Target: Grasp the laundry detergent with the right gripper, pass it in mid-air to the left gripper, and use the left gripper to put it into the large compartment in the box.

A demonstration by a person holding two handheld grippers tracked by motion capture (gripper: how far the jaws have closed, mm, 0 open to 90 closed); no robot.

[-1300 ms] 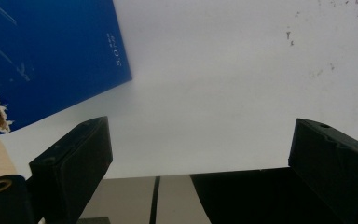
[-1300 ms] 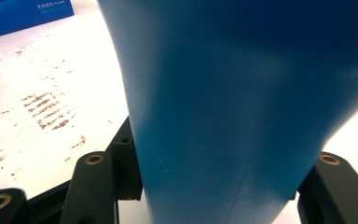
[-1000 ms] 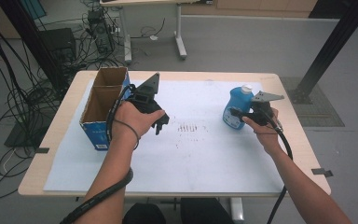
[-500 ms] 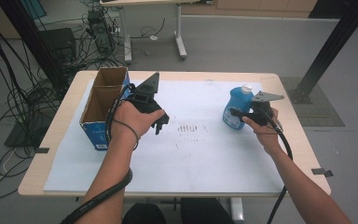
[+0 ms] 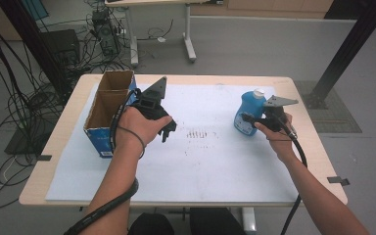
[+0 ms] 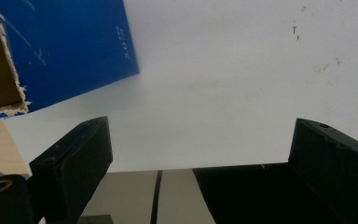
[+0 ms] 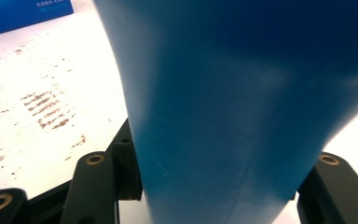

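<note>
A blue plastic bottle (image 5: 247,108) with a white cap stands upright at the right of the white sheet (image 5: 210,166). My right gripper (image 5: 247,118) is shut on the blue bottle from its right side; in the right gripper view the bottle (image 7: 223,93) sits tight between the jaws. Left of the sheet's middle, my left gripper (image 5: 168,129) hangs open above the sheet with nothing between its fingers (image 6: 74,158), beside an open cardboard box (image 5: 108,105) with blue sides (image 6: 70,46).
The sheet covers most of a wooden table (image 5: 301,117). Brown smudges (image 5: 200,134) mark the middle of the sheet. Cables and equipment lie on the floor (image 5: 24,103) to the left, and a black post (image 5: 347,49) stands at the far right.
</note>
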